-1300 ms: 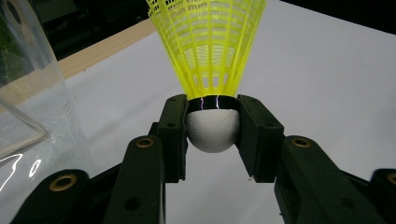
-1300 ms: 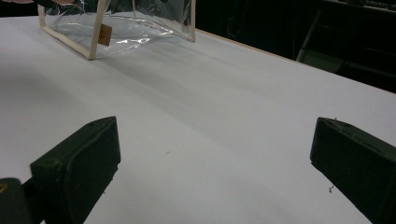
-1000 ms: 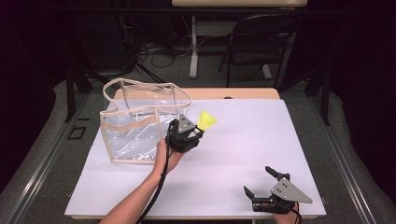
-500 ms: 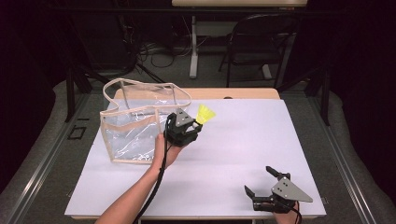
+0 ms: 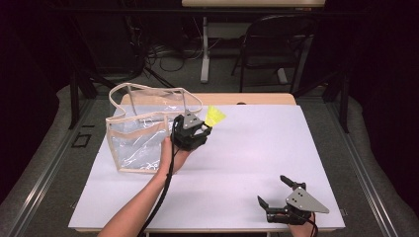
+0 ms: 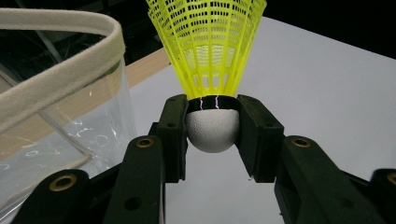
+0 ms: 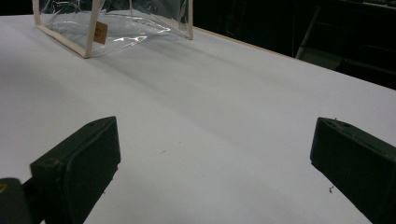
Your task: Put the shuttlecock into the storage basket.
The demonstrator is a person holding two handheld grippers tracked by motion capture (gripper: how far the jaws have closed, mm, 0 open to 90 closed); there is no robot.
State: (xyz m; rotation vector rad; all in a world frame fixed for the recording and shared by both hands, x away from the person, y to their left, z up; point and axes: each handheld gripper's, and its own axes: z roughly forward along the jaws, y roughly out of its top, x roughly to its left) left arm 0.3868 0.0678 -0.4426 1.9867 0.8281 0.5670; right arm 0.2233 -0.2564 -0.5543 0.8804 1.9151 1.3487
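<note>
In my left hand-held gripper (image 6: pixel 212 123) view, the yellow shuttlecock (image 6: pixel 208 51) loses the top of its skirt past the upper edge, and the clear bag (image 6: pixel 51 116) beside it runs off the left. My pads hide the sides of its white cork.

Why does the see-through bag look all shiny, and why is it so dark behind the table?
High view: light lands on the white table while the room behind stays unlit. Left gripper view: white glints streak the clear bag, and the yellow shuttlecock looks sharp. Right gripper view: the near tool pads look soft.
</note>
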